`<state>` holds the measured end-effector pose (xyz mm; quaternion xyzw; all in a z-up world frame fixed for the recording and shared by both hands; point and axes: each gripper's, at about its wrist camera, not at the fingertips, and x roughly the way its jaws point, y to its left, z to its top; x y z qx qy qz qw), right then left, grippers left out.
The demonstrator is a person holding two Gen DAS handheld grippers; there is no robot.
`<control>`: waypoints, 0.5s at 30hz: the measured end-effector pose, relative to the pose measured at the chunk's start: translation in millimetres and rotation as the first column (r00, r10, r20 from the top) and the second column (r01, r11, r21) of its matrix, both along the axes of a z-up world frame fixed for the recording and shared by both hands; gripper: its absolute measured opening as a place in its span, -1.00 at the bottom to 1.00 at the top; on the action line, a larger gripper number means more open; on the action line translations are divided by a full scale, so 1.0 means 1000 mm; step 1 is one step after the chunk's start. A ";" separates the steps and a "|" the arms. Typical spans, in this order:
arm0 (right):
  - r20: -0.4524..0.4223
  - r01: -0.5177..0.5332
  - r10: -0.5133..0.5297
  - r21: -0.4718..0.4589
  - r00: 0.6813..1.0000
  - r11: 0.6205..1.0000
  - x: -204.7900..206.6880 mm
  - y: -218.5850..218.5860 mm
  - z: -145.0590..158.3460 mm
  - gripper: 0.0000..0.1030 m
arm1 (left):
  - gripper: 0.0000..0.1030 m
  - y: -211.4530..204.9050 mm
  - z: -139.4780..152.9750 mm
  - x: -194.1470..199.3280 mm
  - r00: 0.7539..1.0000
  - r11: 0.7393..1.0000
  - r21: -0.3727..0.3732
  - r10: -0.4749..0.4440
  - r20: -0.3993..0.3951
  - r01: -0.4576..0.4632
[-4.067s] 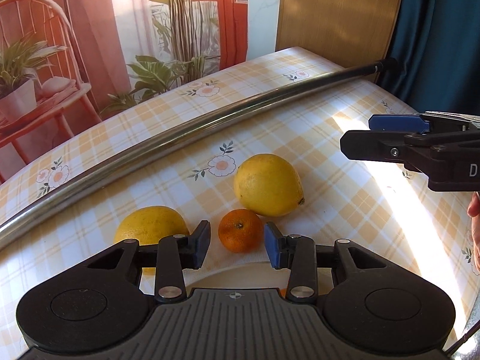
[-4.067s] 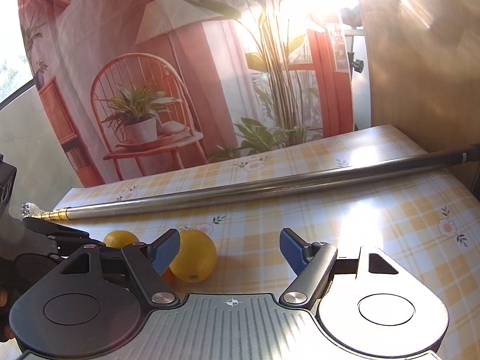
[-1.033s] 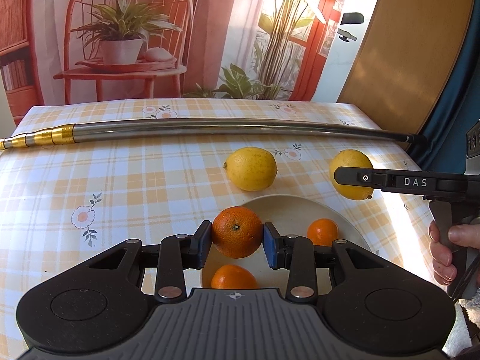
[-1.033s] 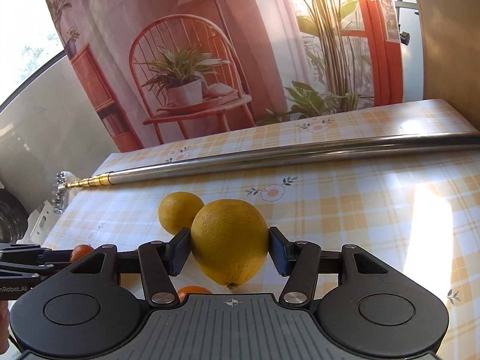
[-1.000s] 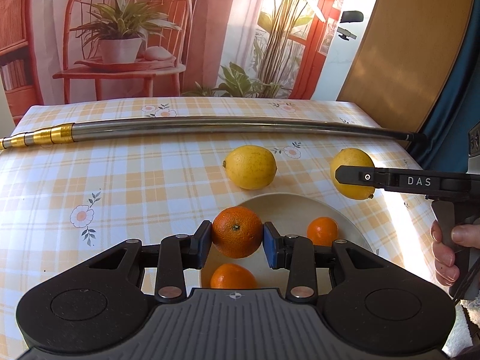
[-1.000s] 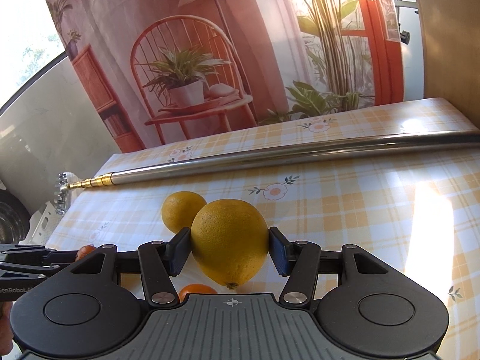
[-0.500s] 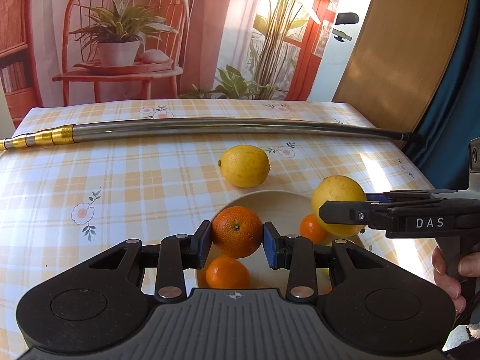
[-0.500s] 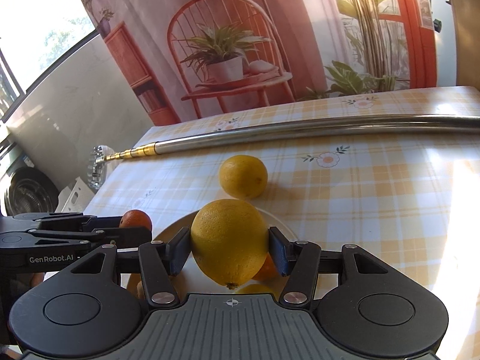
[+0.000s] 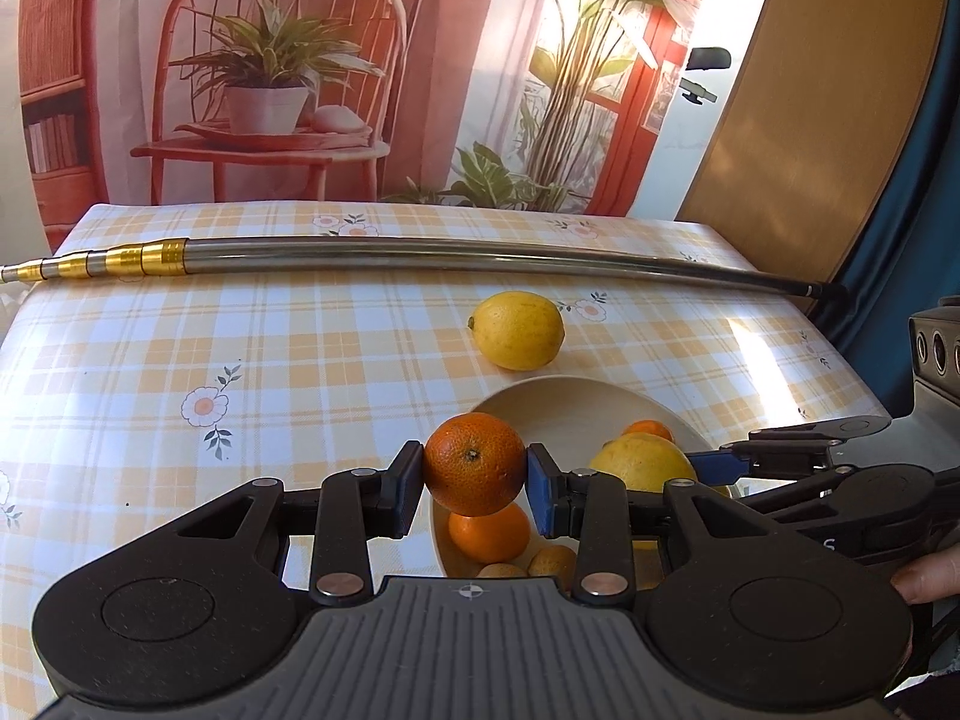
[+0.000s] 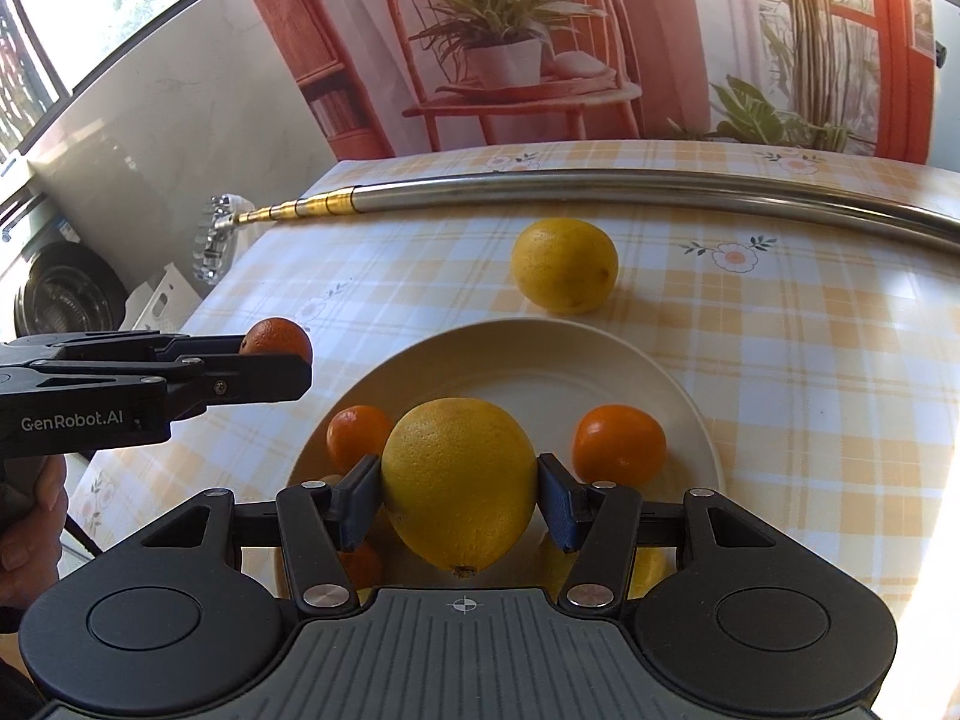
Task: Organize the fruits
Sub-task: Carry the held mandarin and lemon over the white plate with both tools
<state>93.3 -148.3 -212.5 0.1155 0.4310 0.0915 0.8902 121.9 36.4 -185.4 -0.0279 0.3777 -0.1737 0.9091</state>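
Note:
My left gripper [image 9: 474, 483] is shut on an orange [image 9: 474, 462], held just above the left rim of the cream plate [image 9: 540, 402]. My right gripper [image 10: 459, 495] is shut on a big yellow lemon [image 10: 459, 480] over the near part of the plate [image 10: 528, 372]. Two oranges [image 10: 618, 445] [image 10: 358, 429] lie on the plate, and more small fruit shows under the fingers. A second lemon [image 10: 564, 264] rests on the cloth beyond the plate, also seen as the lemon [image 9: 517, 330] in the left wrist view.
A long metal pole [image 9: 420, 255] with a gold-banded end lies across the back of the checked tablecloth [image 9: 180, 360]. The table's left edge drops off near a white object [image 10: 162, 294]. A hand [image 9: 927, 579] grips the right tool's handle.
Both grippers have moved in over the plate with their fruit; the lemon in the right gripper now hangs lower, close beside the left gripper's right finger. The loose lemon has not moved.

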 end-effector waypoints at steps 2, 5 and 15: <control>-0.009 -0.009 0.009 -0.010 1.000 1.000 0.000 0.003 -0.001 -0.01 | -0.26 0.000 0.000 -0.001 1.000 1.000 -0.003 0.001 0.002 -0.001; -0.017 -0.017 0.017 -0.022 1.000 1.000 -0.001 0.007 -0.001 -0.01 | -0.26 0.001 0.000 -0.001 1.000 1.000 -0.009 0.003 0.004 -0.003; -0.031 -0.052 0.051 -0.044 0.998 0.998 -0.001 0.015 -0.002 0.00 | -0.26 0.001 -0.001 -0.002 1.000 1.000 -0.010 0.010 -0.003 -0.010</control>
